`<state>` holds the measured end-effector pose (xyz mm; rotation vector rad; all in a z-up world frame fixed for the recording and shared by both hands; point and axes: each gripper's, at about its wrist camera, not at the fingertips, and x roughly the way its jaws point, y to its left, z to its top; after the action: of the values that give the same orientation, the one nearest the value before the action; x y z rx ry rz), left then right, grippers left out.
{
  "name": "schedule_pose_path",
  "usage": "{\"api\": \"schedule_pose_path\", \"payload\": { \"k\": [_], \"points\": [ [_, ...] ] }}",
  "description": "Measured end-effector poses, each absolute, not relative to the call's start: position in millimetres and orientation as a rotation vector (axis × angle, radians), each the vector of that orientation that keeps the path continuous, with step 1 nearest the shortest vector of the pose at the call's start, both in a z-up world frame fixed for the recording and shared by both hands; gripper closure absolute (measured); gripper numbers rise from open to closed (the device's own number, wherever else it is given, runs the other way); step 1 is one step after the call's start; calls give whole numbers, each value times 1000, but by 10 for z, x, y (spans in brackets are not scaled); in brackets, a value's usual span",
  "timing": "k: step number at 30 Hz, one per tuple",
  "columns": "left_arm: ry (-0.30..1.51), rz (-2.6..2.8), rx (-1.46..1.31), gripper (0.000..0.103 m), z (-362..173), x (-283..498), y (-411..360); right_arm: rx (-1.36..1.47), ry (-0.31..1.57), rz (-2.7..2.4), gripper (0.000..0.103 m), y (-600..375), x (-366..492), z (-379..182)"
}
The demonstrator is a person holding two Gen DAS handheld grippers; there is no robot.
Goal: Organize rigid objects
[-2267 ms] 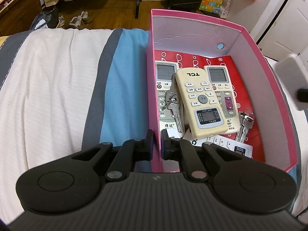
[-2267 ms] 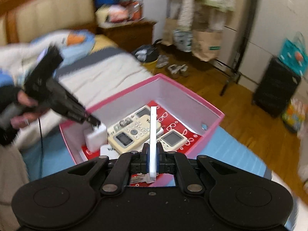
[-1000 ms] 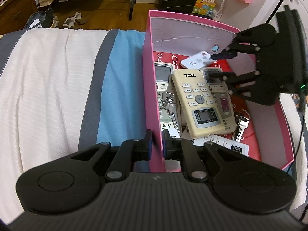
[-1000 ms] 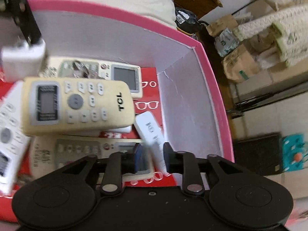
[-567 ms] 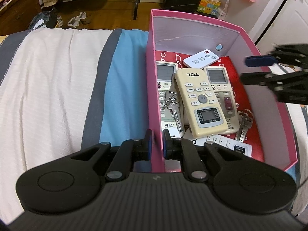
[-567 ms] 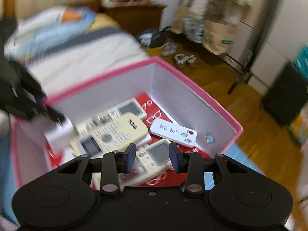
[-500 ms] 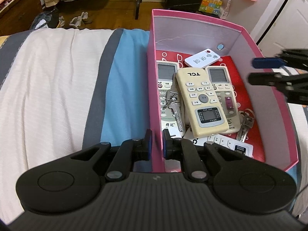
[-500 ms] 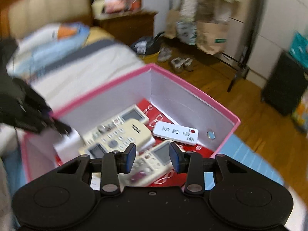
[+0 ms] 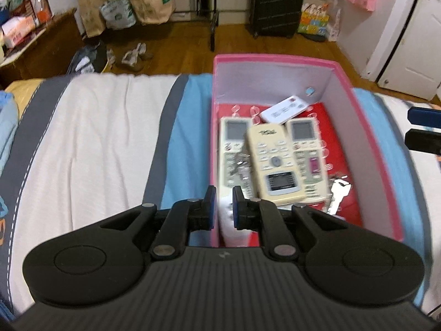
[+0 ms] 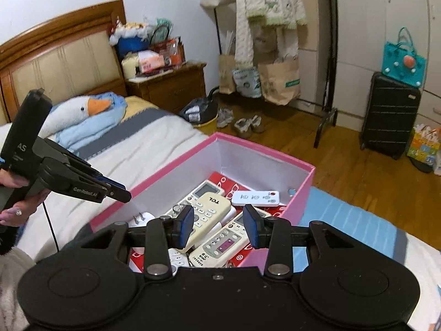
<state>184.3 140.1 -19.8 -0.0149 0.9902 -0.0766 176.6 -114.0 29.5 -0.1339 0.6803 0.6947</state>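
Note:
A pink box (image 9: pixel 372 143) sits on the striped bed and also shows in the right wrist view (image 10: pixel 303 193). It holds a cream TCL remote (image 9: pixel 274 160), two white remotes beside it (image 9: pixel 234 149) (image 9: pixel 307 143), a small flat white remote (image 9: pixel 286 109) at the far end, keys (image 9: pixel 337 193) and a white charger plug (image 10: pixel 143 218). My left gripper (image 9: pixel 222 207) is slightly open and straddles the box's left wall without gripping it. My right gripper (image 10: pixel 217 226) is open and empty above the box's near side.
The bed has a white, grey and blue striped cover (image 9: pixel 96 143). A goose plush (image 10: pixel 82 110) and blue blanket lie by the headboard. On the wooden floor beyond are shoes (image 9: pixel 135 56), paper bags, a clothes rack and a black suitcase (image 10: pixel 388 110).
My right gripper put the small flat white remote into the far end of the box, opened and drew back. My left gripper opened off the box's left wall and rose slightly.

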Motion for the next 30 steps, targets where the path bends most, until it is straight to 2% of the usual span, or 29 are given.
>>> {"api": "schedule_pose_path", "payload": {
  "k": [7, 10, 12, 15, 26, 30],
  "points": [
    [935, -91, 11, 93, 176, 1584, 1065, -77, 647, 599, 56, -1426, 1521, 546],
    [949, -106, 17, 87, 260, 1480, 903, -48, 657, 554, 55, -1534, 1418, 594],
    [970, -118, 3, 75, 299, 1419, 807, -26, 660, 541, 55, -1614, 1348, 634],
    [991, -125, -15, 63, 333, 1340, 682, -32, 651, 512, 55, -1696, 1213, 680],
    [958, -127, -9, 47, 456, 903, 320, -53, 668, 399, 48, -1951, 763, 761],
    [949, -101, 2, 43, 440, 797, 233, -43, 672, 367, 38, -2032, 635, 723]
  ]
}}
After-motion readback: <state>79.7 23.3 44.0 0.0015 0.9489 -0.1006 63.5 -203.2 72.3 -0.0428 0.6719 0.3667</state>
